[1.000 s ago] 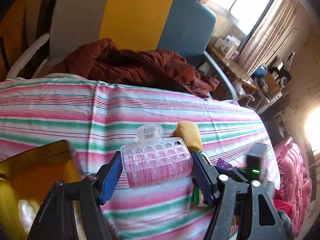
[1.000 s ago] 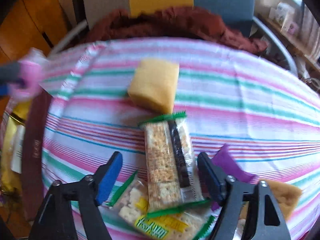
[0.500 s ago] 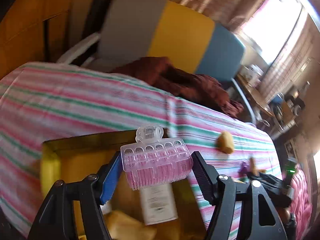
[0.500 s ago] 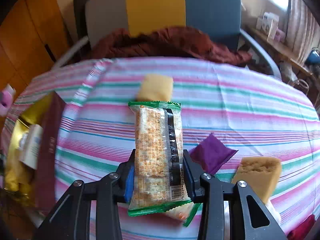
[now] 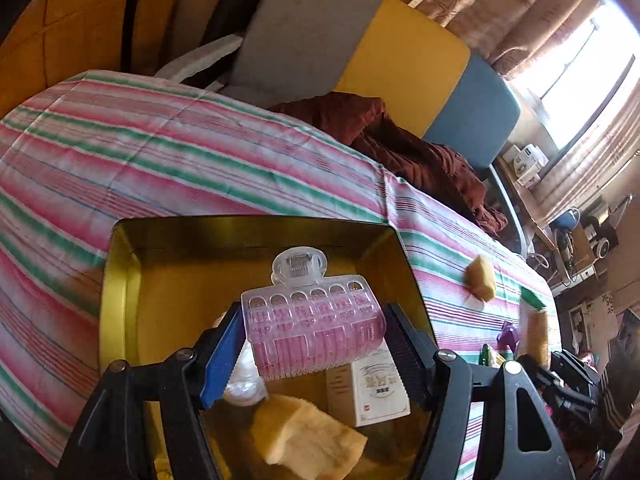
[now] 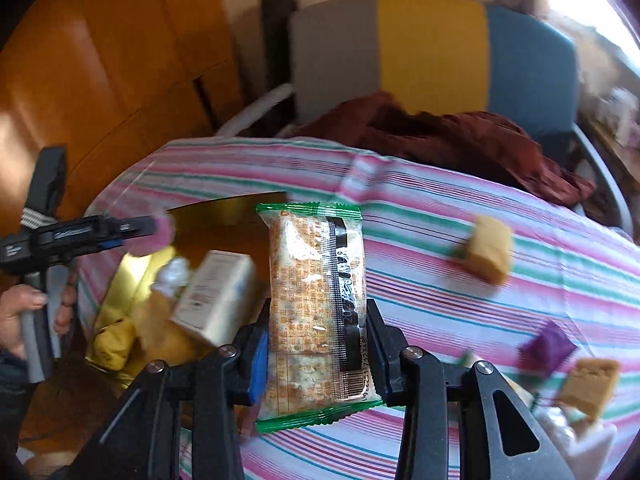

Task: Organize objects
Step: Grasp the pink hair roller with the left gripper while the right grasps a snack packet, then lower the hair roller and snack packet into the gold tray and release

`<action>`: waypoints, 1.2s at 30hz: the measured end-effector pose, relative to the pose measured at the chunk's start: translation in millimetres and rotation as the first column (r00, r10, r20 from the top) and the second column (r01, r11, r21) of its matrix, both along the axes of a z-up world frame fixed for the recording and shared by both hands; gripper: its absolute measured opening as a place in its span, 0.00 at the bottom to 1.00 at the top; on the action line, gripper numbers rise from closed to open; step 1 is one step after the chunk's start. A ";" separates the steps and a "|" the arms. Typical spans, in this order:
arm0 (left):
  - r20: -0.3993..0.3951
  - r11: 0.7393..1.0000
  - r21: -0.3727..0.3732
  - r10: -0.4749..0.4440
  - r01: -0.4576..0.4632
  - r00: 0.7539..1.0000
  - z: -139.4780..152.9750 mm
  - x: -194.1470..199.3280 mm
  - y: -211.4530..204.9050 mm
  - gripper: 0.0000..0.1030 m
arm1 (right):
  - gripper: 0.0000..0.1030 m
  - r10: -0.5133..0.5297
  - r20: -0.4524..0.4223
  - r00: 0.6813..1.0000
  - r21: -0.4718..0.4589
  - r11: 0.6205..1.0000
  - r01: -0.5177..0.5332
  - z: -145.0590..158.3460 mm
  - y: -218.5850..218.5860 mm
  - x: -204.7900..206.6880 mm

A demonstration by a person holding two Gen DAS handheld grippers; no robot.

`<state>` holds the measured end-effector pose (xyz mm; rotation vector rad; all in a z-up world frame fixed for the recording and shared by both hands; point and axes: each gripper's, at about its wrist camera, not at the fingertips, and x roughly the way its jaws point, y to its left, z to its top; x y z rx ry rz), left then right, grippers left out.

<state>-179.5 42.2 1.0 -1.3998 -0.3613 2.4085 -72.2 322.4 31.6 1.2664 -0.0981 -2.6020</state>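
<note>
Between the blue pads of the left gripper [image 5: 314, 338], at lower centre of the left wrist frame, a pink hair roller [image 5: 314, 330] with a clear clip was clamped and held above the open gold tin [image 5: 120, 280]. Inside the tin lay a white carton [image 5: 370, 390], a yellow sponge piece [image 5: 308, 438] and a clear wrapped item, partly hidden by the fingers. The tin sat on the striped tabletop [image 5: 160, 160], with a chair and a brown garment beyond at upper centre.

The right gripper [image 6: 316, 354], at lower centre of its own frame, was clenched on a green-edged cracker packet [image 6: 316, 300], held upright and clear of the cloth.

Judgement: the step in hand was depositing items into the tin. The roller appeared positioned for release; the next move called for lowering it slightly and opening the jaws over a free patch, clear of the carton. The packet would then need carrying left, toward the tin.

The right wrist view alone showed the person's hand [image 6: 24, 316] on the left gripper's handle at left edge, and the items still out on the cloth: a yellow block [image 6: 486, 254], a purple wrapper [image 6: 546, 346] and a tan block [image 6: 590, 384] at lower right. The left wrist view alone showed the tin's full rim and floor.
</note>
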 end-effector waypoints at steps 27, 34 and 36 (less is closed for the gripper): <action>0.062 1.000 0.001 0.000 0.000 0.998 -14.6 -30.6 5.3 0.68 | 0.43 0.071 0.055 0.996 -0.085 0.994 -0.066 -11.6 -67.3 -59.6; -0.001 0.998 -0.055 0.024 -0.024 1.000 -10.2 -11.7 -3.6 0.68 | 0.57 0.026 0.081 0.996 -0.126 0.992 -0.016 -25.3 -68.1 -78.8; -0.030 0.996 -0.077 0.031 -0.034 0.999 -6.9 -3.4 -5.8 0.68 | 0.57 0.030 0.090 0.995 -0.126 0.992 -0.018 -28.8 -68.2 -74.8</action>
